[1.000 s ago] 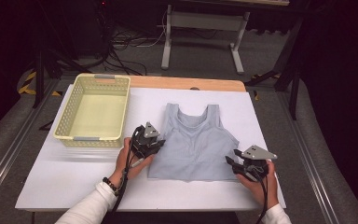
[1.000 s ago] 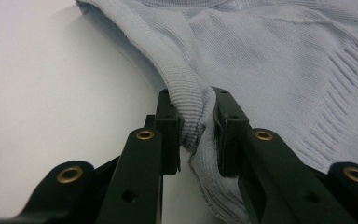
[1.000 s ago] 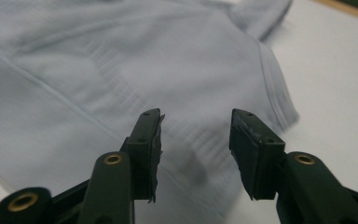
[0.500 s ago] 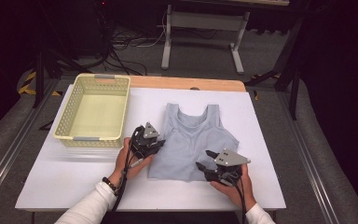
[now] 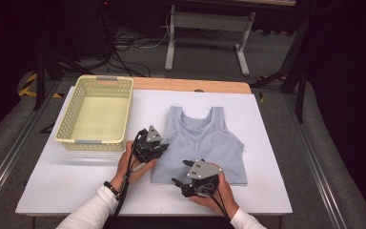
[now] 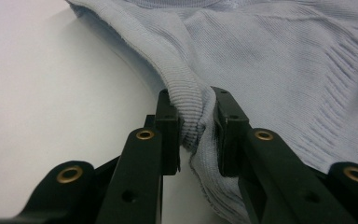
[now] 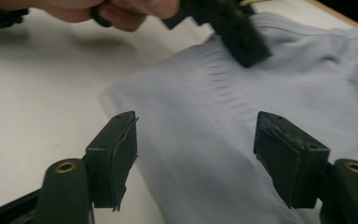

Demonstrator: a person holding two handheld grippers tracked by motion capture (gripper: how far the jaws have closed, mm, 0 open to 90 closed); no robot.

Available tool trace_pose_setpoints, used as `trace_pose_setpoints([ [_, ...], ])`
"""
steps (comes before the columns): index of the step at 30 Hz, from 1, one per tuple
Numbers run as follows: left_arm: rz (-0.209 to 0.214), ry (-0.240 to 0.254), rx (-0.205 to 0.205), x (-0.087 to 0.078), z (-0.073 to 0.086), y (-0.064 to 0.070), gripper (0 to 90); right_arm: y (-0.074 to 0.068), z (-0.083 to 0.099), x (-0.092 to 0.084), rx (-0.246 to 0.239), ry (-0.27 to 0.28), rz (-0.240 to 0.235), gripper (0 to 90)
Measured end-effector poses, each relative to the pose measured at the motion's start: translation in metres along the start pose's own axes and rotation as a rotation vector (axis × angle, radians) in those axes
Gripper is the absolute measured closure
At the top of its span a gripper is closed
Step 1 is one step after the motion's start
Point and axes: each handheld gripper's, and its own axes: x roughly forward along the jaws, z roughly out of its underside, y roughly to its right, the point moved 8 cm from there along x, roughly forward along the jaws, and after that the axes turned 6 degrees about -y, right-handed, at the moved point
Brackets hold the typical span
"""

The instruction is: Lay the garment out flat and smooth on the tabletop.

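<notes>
now | left gripper (image 6: 196, 122): pinching grey tank top (image 5: 205, 143) side edge | right gripper (image 7: 196, 149): jaws opening wide, nothing held

Grey tank top (image 5: 205, 143) flat on table (image 5: 276, 143), basket (image 5: 66, 133) left

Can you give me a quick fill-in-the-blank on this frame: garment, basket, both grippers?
1. The left gripper is shut on the ____ edge of the grey tank top.
2. The right gripper hovers over the top's hem with its jaws ____.
3. The yellow basket holds ____.
4. The basket sits to the ____ of the tank top in the high view.

Missing words: left; open; nothing; left
</notes>
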Motion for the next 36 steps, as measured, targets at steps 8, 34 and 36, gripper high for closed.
trace_pose_setpoints([
  [8, 0.009, -0.007, -0.009, 0.0, 0.003, -0.001, 75.3, -0.024, -0.013, 0.019, -0.054, -0.014, -0.053, 25.4],
  [34, 0.013, -0.024, -0.007, -0.006, 0.009, -0.006, 75.1, -0.045, -0.03, 0.05, -0.067, -0.041, -0.105, 39.7],
  [36, 0.016, -0.027, -0.003, -0.006, 0.01, -0.006, 75.1, -0.043, -0.03, 0.055, -0.07, -0.046, -0.088, 40.4],
])
